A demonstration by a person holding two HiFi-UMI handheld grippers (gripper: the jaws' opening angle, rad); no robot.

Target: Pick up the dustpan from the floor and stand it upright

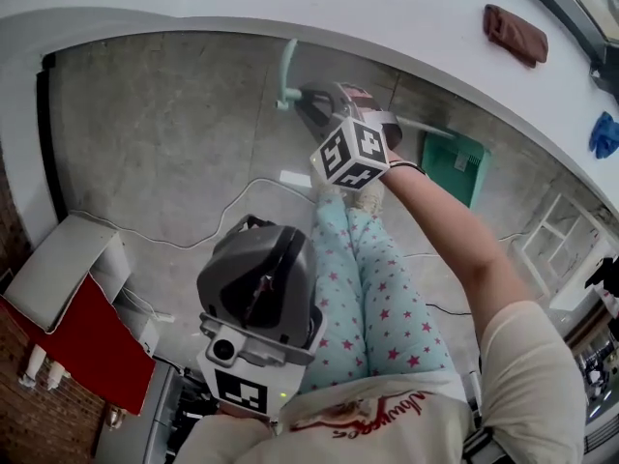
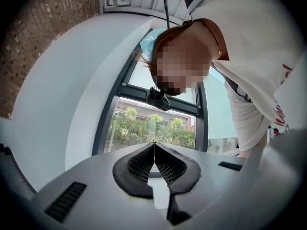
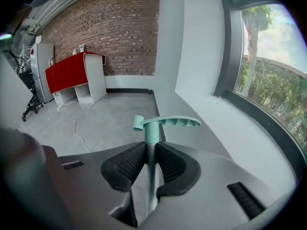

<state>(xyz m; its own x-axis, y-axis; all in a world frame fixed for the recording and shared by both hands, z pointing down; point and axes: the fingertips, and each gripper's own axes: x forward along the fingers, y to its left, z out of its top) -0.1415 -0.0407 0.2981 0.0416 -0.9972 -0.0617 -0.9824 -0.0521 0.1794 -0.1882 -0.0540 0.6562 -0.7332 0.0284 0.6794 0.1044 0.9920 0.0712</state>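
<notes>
Concrete floor (image 1: 174, 124) spreads beneath the dustpan (image 1: 455, 165), whose green pan shows at 2 o'clock in the head view. Right gripper (image 3: 149, 152) jaws clamp its metal pole (image 3: 150, 174) below the mint handle (image 3: 165, 123). Left gripper (image 2: 154, 150) jaws, at 7 o'clock, are closed and empty.

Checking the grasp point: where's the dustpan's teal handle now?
Right gripper view, centre: the teal handle sits just above the right gripper, whose jaws clamp the pole below it. Head view: top centre, over the floor.
</notes>
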